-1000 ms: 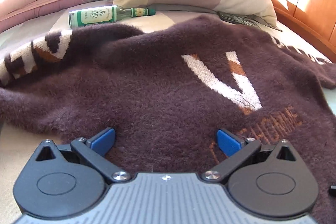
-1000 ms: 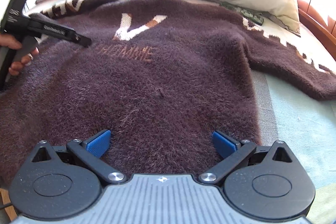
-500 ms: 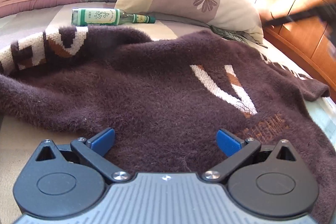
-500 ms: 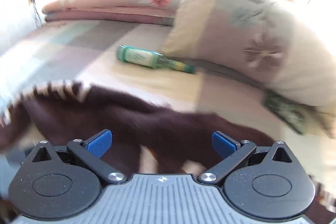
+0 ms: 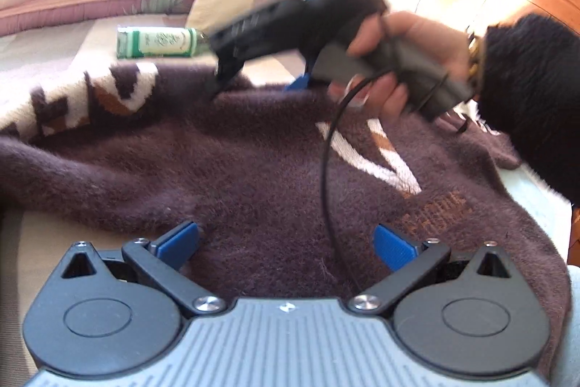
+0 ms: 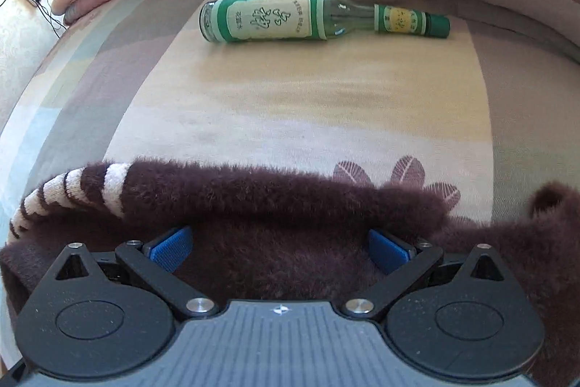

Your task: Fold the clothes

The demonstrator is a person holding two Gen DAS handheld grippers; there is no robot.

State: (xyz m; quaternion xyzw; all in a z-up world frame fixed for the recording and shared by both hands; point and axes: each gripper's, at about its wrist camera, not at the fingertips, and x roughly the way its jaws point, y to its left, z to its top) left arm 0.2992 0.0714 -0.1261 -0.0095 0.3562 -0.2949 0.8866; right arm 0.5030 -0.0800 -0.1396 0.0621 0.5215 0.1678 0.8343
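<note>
Brown fuzzy sweater [image 6: 275, 256] lies spread on the bed, its upper edge running crosswise just ahead of the right gripper [image 6: 278, 247], whose blue pads stand wide apart and empty over the fabric. That gripper is nearer the patterned sleeve [image 6: 108, 185]; the left gripper [image 5: 286, 242], equally spread, hovers over the chest. Beyond the edge, a green bottle [image 6: 286, 17] lies sideways, well apart. Only the left view shows the hand [image 5: 398, 60] gripping the right tool.
</note>
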